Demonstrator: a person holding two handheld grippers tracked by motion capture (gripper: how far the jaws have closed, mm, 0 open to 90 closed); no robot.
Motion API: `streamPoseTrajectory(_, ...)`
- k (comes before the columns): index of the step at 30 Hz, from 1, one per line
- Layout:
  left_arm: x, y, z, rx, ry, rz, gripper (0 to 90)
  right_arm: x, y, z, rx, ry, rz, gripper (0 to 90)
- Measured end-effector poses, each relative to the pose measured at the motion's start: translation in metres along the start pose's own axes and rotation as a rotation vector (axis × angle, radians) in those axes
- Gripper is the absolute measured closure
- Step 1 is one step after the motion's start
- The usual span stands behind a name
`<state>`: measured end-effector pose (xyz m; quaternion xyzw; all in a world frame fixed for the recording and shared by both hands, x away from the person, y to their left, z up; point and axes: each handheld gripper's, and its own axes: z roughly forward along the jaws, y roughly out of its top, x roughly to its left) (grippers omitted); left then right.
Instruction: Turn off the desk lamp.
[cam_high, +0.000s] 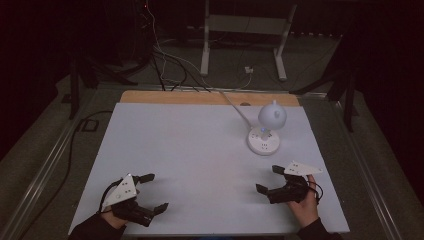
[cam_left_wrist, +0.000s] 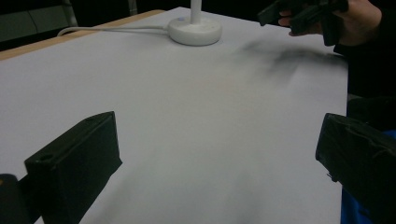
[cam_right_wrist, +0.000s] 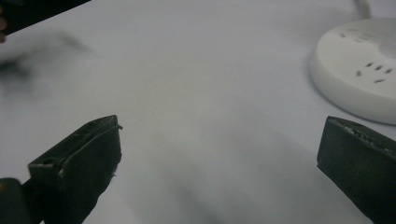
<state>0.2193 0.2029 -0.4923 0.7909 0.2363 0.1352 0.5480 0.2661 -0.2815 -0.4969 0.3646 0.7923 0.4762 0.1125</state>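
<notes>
So far nothing has been picked up or touched, as far as these pictures show. On the white table top (cam_high: 190, 160) stands a small white desk lamp (cam_high: 265, 131) with a round base (cam_left_wrist: 194, 31) that carries socket holes, and its white cord (cam_high: 235, 107) runs off toward the far wooden edge of the table. The right gripper (cam_high: 270, 180) hovers near the lamp, on the person's side of it, with its two jaws spread wide and nothing between them; in the right gripper view the base (cam_right_wrist: 359, 70) lies just ahead and off to one side of the jaws, apart from them. The left gripper (cam_high: 149, 192) sits low at the near left corner, well apart from the lamp, its jaws likewise spread and empty. In the left gripper view the right hand (cam_left_wrist: 359, 21) and its gripper show at the far edge beside the base. My reading is that the work is at its very start: the reach to the lamp is not yet made, and whatever is to be done with the lamp is all left to do.
</notes>
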Motion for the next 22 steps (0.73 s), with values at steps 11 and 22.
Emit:
streamPoseTrajectory(11,0.0,0.0,0.0,0.001,0.0,0.002,0.4,0.004,-0.018,-0.007,0.074,-0.001,-0.12,0.0)
streamPoseTrajectory(22,0.0,0.0,0.001,0.004,0.0,0.0,0.4,0.003,-0.019,-0.003,0.1,0.01,-0.129,0.0)
